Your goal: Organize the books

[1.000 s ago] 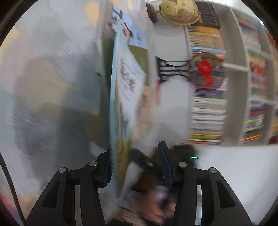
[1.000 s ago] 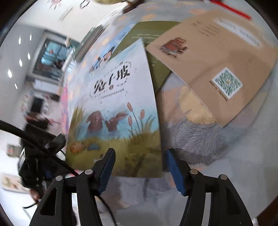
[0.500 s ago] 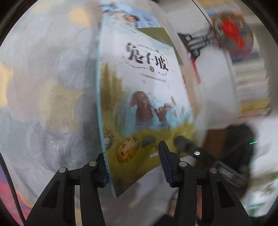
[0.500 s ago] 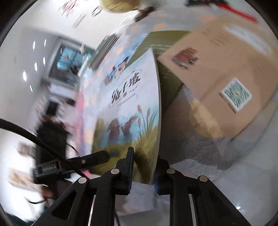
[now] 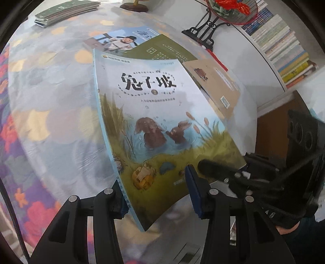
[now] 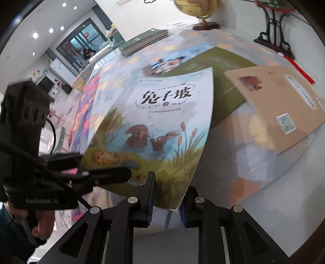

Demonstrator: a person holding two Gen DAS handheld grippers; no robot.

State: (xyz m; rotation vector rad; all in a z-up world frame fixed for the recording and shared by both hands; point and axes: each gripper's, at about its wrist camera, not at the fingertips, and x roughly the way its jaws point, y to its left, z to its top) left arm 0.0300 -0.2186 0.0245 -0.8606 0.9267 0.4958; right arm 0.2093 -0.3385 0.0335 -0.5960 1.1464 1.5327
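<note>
A rabbit picture book point(image 5: 154, 121) with a light blue spine is held tilted above the table; it also shows in the right wrist view point(image 6: 154, 130). My right gripper point(image 6: 166, 195) is shut on its lower right corner. My left gripper point(image 5: 156, 193) is open, with its jaws either side of the book's lower left edge. Under it lie a green book point(image 5: 162, 49), a blue book with a boy point(image 5: 121, 40) and a tan book point(image 6: 284, 105).
The table point(image 5: 40, 91) has a flowered cloth. A stack of green books point(image 5: 65, 11) lies at the far left. A globe point(image 6: 195, 10) and a black stand with a red fan point(image 5: 209, 30) stand at the back. Bookshelves point(image 5: 284, 50) fill the right.
The book has swung from edge-on to cover-up and tilted. My right gripper has closed on its corner. My left gripper stayed open around the book's edge.
</note>
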